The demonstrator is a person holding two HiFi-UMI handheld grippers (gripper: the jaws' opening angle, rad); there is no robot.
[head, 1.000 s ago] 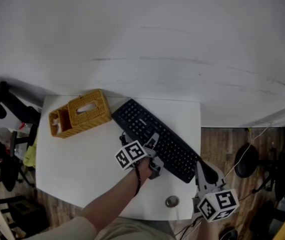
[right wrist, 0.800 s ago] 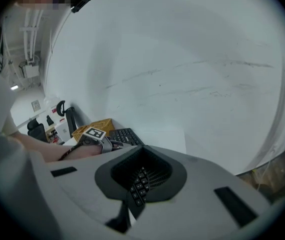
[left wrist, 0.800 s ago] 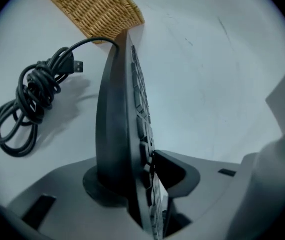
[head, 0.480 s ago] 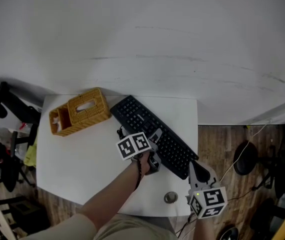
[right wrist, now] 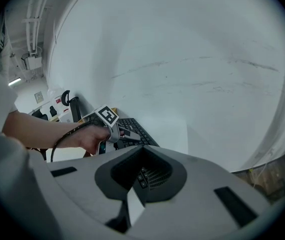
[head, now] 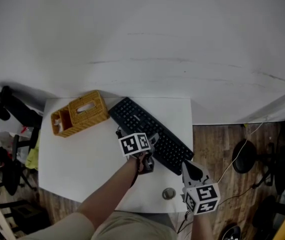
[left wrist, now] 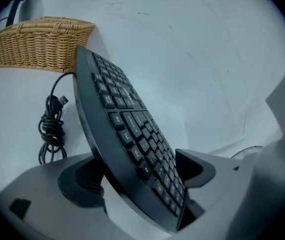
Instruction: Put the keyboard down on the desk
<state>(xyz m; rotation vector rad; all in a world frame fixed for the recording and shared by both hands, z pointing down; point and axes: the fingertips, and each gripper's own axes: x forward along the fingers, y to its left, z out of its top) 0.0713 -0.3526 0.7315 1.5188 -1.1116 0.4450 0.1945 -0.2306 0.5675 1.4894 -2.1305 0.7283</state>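
Keyboard (head: 147, 129) sits between left gripper (left wrist: 138, 176) jaws, just opened; right gripper (head: 187, 167) jaws clamp its end.

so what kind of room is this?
Probably an office or lab workspace: a small white desk against a plain white wall, a black computer keyboard with its coiled USB cable, and a wicker tissue box on the desk.

Left gripper (head: 151, 146) jaws have just been opening around the keyboard (head: 147, 126); right gripper (head: 188, 166) grips it.
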